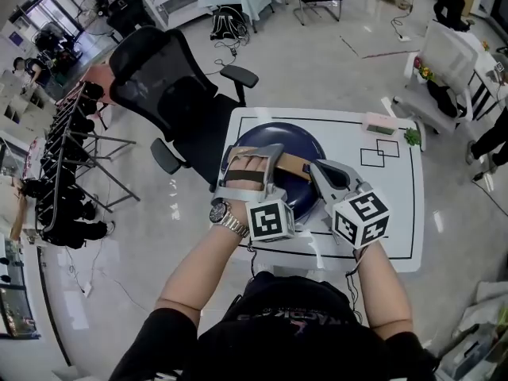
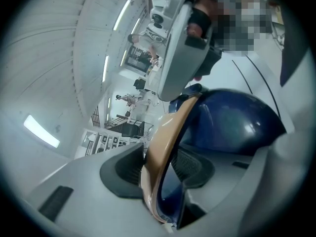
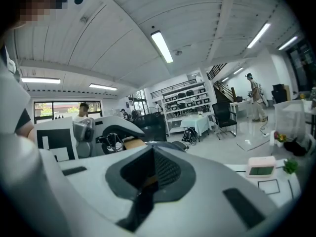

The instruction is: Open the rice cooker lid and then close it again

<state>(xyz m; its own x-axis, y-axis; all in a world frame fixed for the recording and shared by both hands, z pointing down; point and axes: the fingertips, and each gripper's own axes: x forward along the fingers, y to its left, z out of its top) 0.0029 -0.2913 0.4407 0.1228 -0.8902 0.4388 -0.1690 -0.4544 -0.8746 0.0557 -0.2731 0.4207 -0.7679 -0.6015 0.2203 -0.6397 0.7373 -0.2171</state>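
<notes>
The jaws of the left gripper (image 2: 160, 168) were held partly apart, with the tan handle (image 2: 173, 127) of the rice cooker (image 1: 279, 143) passed between them; it was laid against one pad and kept clear of the other. The jaws of the right gripper (image 3: 150, 177) were clenched together on nothing, near the handle's right end. The dark blue cooker was set on the white table (image 1: 397, 228), with a black office chair (image 1: 163, 86) placed beyond it
</notes>
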